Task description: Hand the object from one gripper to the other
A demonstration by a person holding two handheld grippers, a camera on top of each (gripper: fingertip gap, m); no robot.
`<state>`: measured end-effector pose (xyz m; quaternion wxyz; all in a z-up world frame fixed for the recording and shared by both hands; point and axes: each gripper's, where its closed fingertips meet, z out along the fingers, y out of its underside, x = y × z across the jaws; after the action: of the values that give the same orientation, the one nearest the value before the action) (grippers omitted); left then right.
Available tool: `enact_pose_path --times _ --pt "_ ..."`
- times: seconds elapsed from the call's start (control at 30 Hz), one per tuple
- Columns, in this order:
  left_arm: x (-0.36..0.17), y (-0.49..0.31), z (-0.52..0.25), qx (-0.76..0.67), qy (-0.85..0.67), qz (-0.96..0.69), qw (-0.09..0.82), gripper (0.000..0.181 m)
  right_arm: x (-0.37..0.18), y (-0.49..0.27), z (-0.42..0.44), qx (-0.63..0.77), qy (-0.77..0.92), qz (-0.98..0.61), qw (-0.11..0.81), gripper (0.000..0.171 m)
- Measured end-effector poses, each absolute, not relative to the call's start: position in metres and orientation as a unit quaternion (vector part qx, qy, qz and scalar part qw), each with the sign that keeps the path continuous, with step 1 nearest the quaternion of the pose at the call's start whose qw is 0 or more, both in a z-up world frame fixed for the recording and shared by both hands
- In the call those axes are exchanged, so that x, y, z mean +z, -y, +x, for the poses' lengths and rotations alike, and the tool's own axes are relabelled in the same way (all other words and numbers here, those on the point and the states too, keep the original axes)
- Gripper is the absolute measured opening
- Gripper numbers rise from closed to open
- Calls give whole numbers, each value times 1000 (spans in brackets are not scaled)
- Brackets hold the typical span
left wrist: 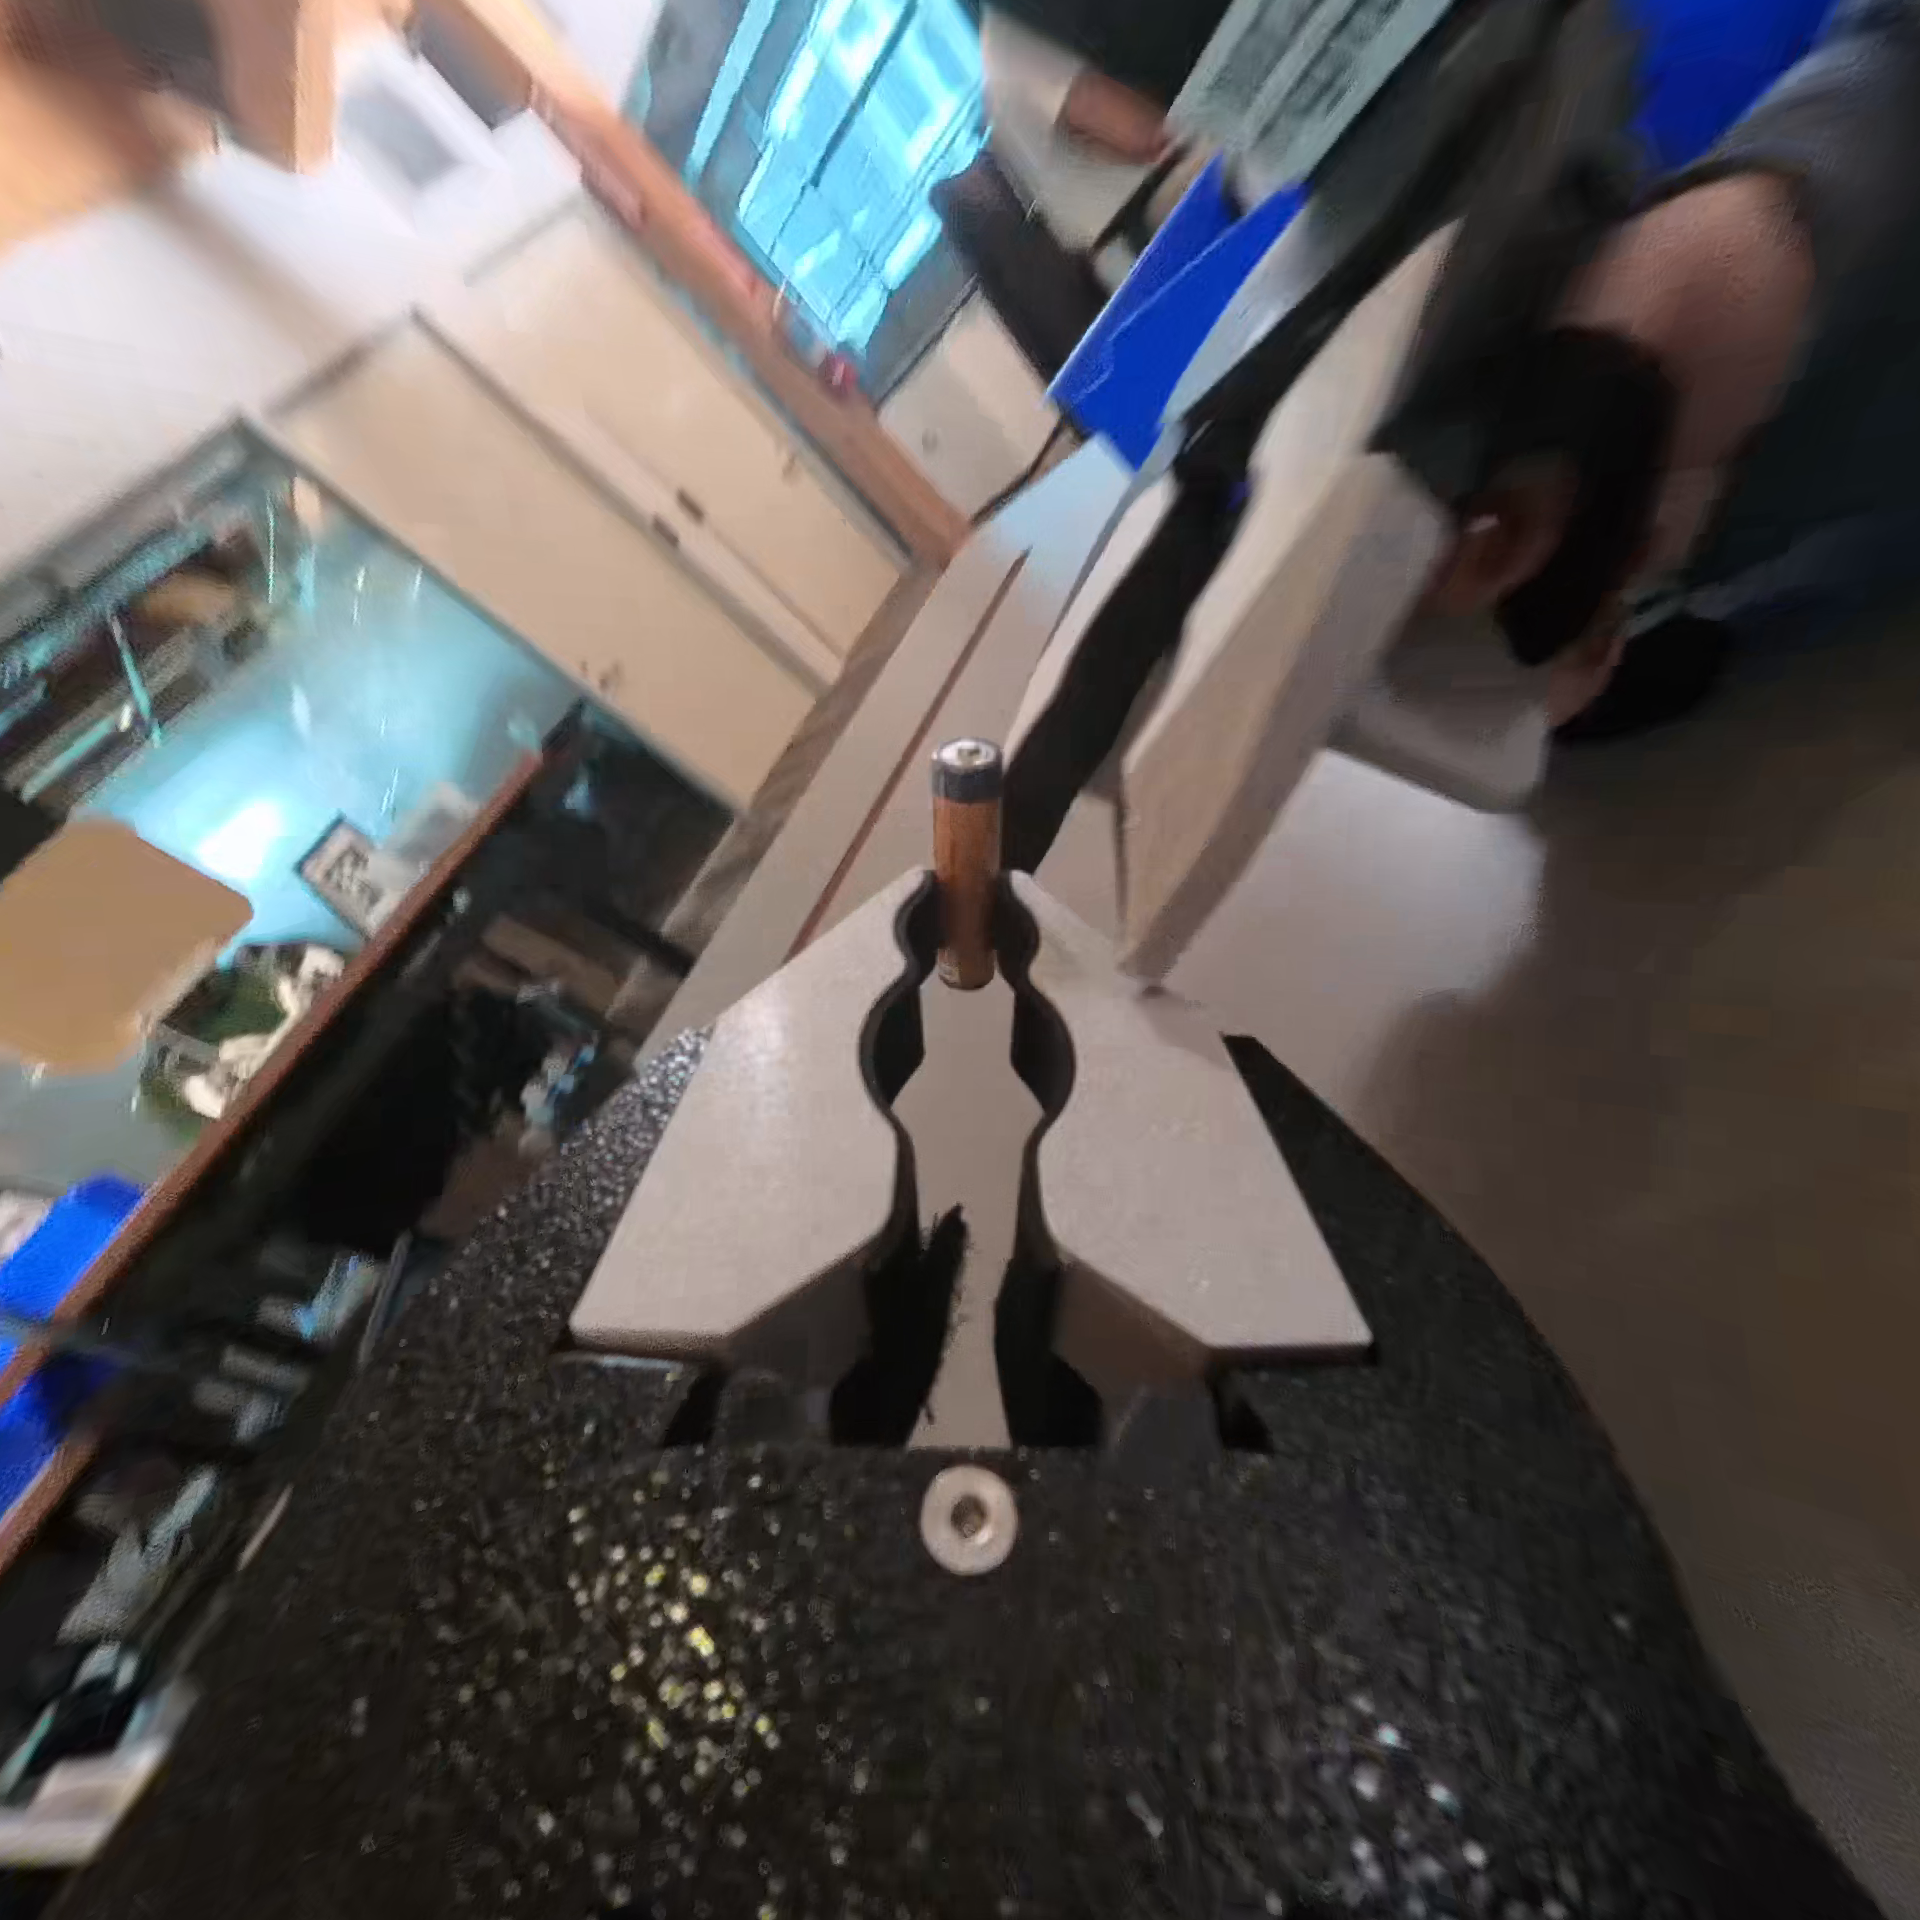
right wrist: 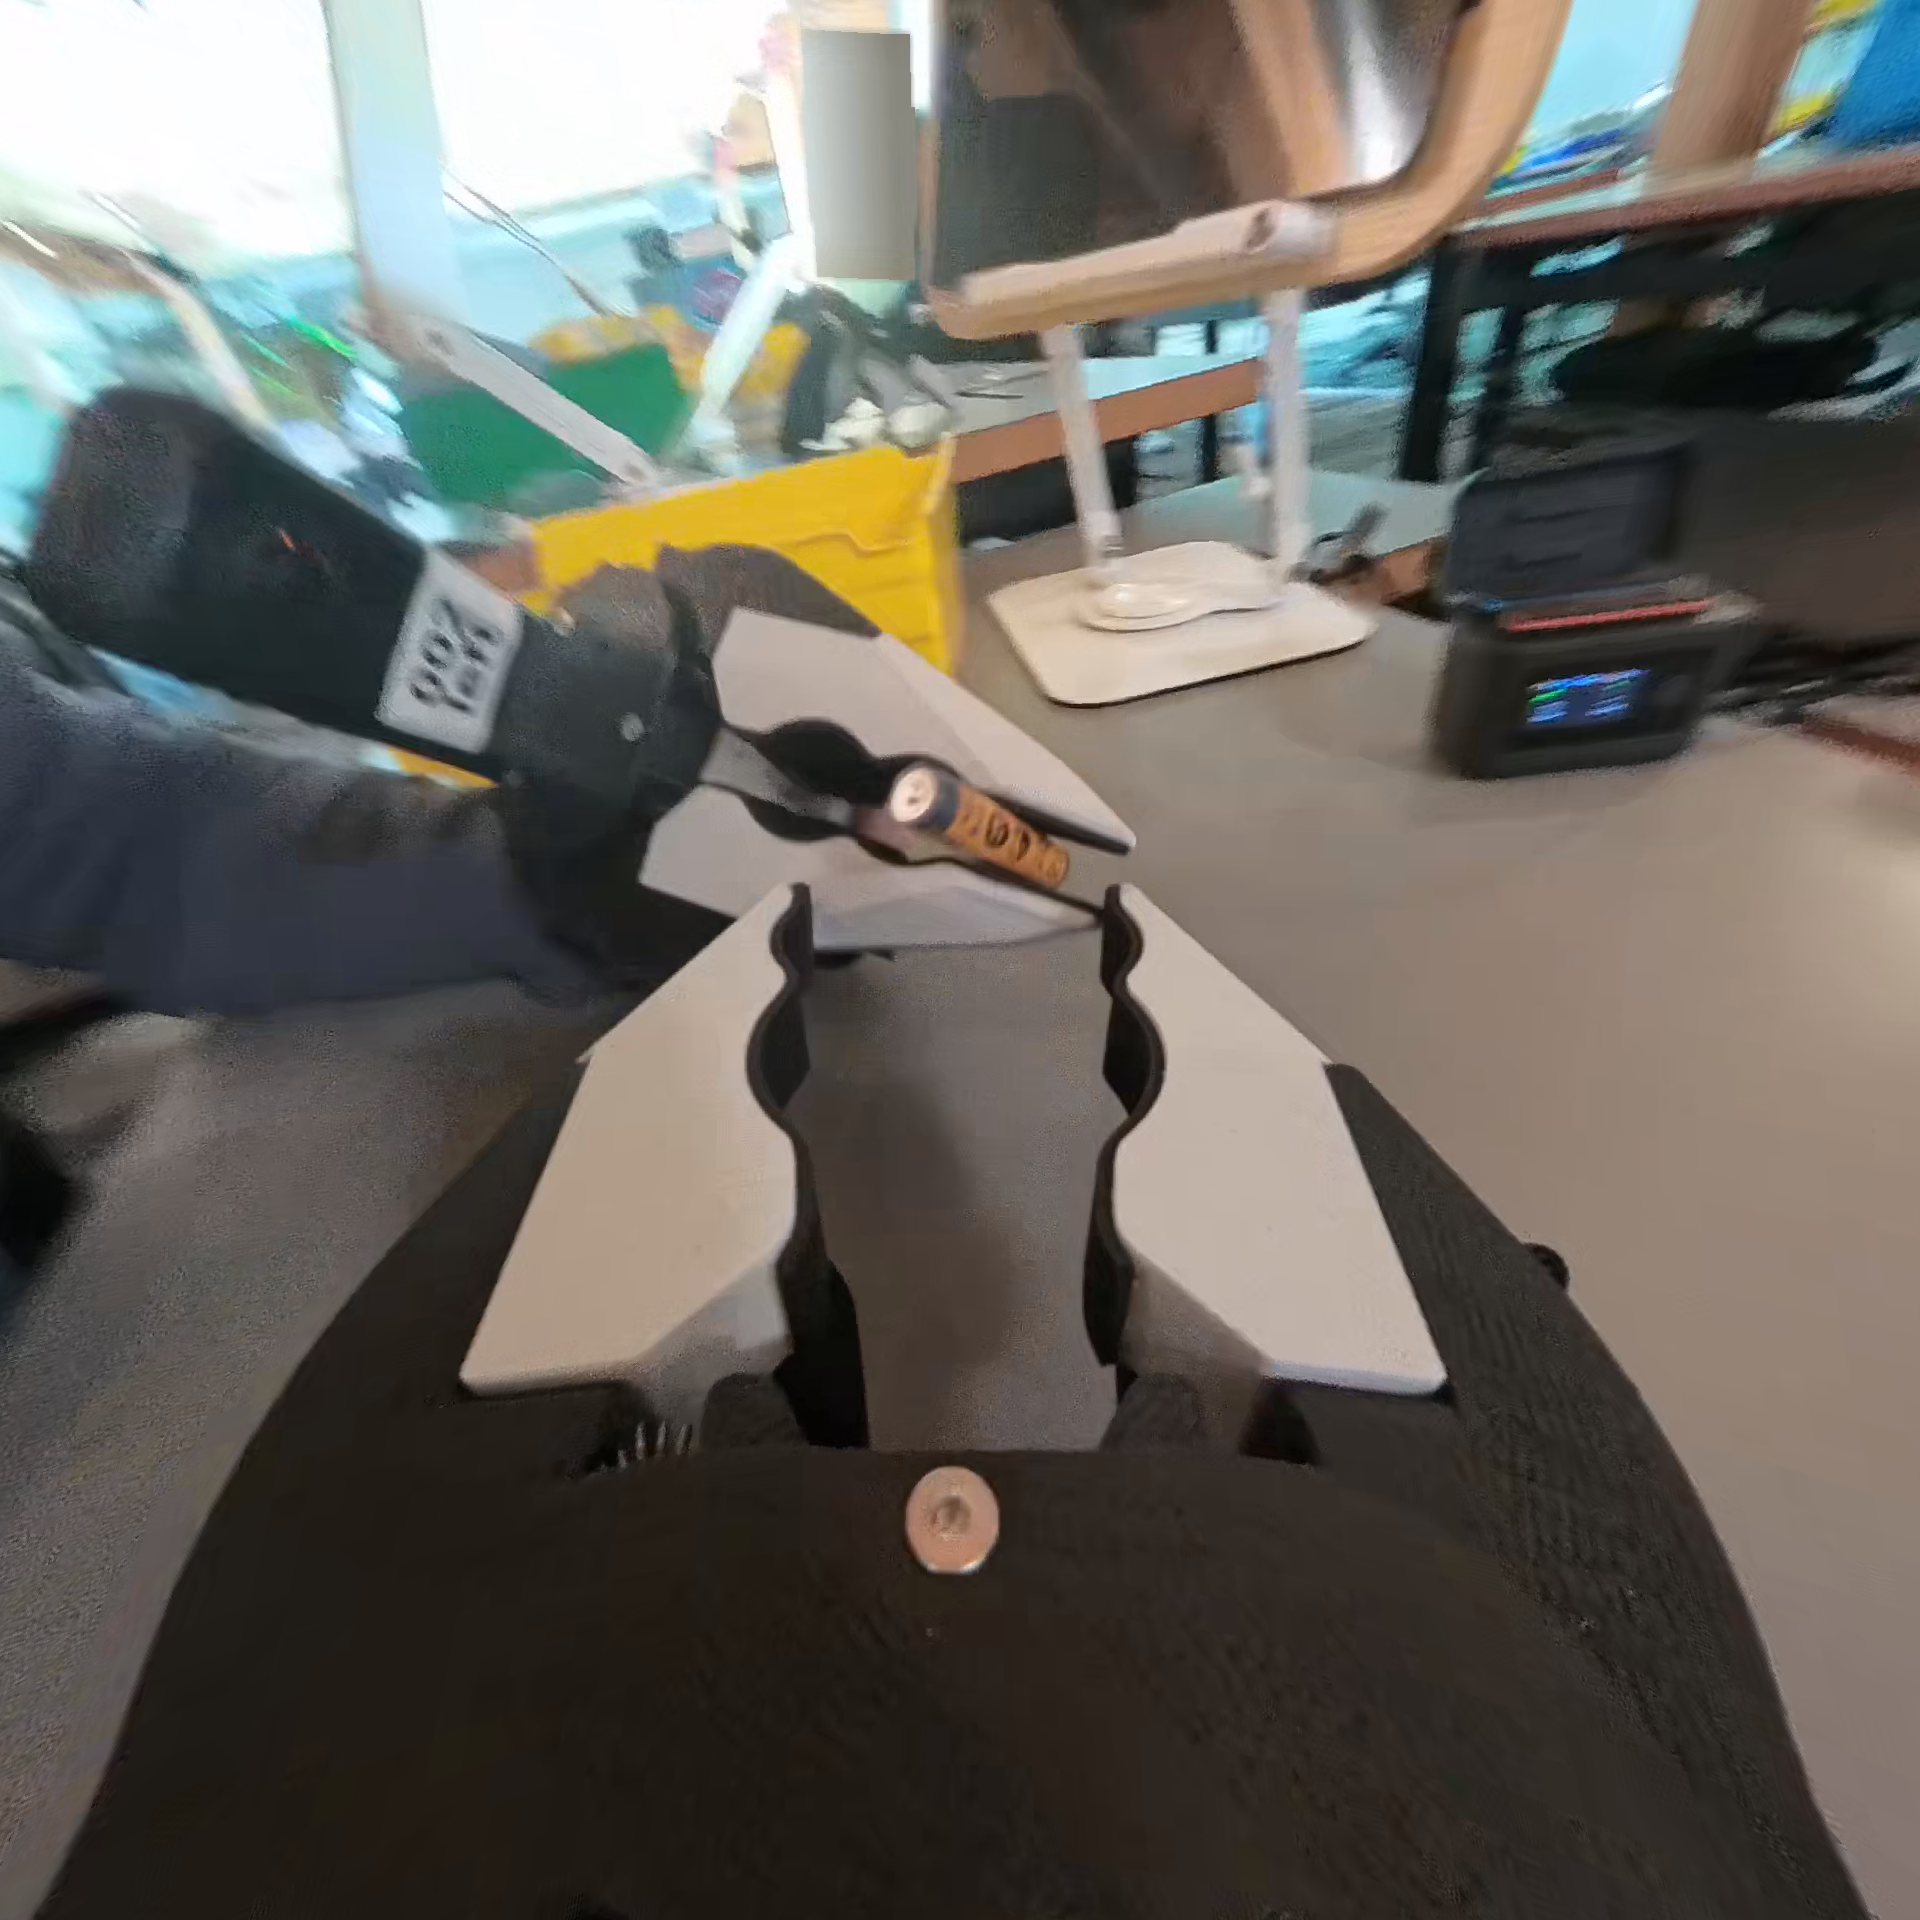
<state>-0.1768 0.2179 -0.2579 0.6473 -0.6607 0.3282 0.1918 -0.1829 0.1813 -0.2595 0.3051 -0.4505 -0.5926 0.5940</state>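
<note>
— Where's the battery (left wrist: 963, 862) right now?

— Pinched in my left gripper (left wrist: 966, 925), right at the fingertips, in the outermost notch. From the left wrist view it stands up toward twelve o'clock, copper body between the pads, dark band and metal cap poking out past the tips.

— And the jaws on that side?

— Closed down on it, only the battery's width between them (the rest of the wavy gap behind it holds nothing).

— Your other claw?

— My right gripper (right wrist: 951, 909) is spread wide, nothing in it, bare grey table (right wrist: 1455, 1039) showing between the fingers. In its view the left gripper (right wrist: 1081, 868) comes in from nine o'clock, tips just beyond mine, and the battery (right wrist: 977, 821) lies slanted across them, cap end toward ten o'clock, copper end toward four. It sits just past my open tips, not between them; touching or not, I can't tell.

— Any containers about?

— A yellow bin (right wrist: 810, 530) at eleven o'clock behind the left gripper; contents hidden from here. Blue bins (left wrist: 1174, 312) at one o'clock in the left view, too blurred to see inside.

— Anything else on the table?

— A white stand base (right wrist: 1174, 634) at one o'clock and a dark box with a lit screen (right wrist: 1579, 686) at two o'clock.
</note>
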Motion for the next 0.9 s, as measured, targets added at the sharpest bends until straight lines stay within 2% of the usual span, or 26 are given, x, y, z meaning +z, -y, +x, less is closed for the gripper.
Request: enact_pose_path --times 0.2,0.33,0.4,0.57,0.63,0.67,0.7,0.77,0.87,0.9 --pt "-280 -226 -201 264 -320 -708 571 9 -259 -199 -188 454 633 -430 457 33" --pt "-285 -226 -196 263 -334 -710 561 9 -261 -200 -188 418 649 -418 480 23" --pt "-285 -226 -195 260 -335 -709 563 9 -261 -201 -188 418 647 -415 484 9" --pt "-271 -224 -193 287 -337 -669 596 11 -251 -206 -186 527 580 -482 391 8" --pt "-264 -224 -194 322 -337 -647 604 38 -247 -209 -183 588 533 -513 329 8" --pt "-264 -224 -194 332 -342 -640 603 40 -245 -211 -182 613 509 -526 298 8" --pt "-264 -223 -193 340 -349 -632 602 34 -245 -211 -181 634 492 -535 264 8" --pt "-261 -221 -191 351 -360 -617 606 8 -244 -209 -180 664 466 -543 217 8" --pt "-262 -221 -191 303 -348 -642 613 8 -243 -210 -180 672 462 -536 220 10" --pt "-263 -222 -190 278 -339 -654 616 8 -240 -211 -180 666 472 -523 247 22"
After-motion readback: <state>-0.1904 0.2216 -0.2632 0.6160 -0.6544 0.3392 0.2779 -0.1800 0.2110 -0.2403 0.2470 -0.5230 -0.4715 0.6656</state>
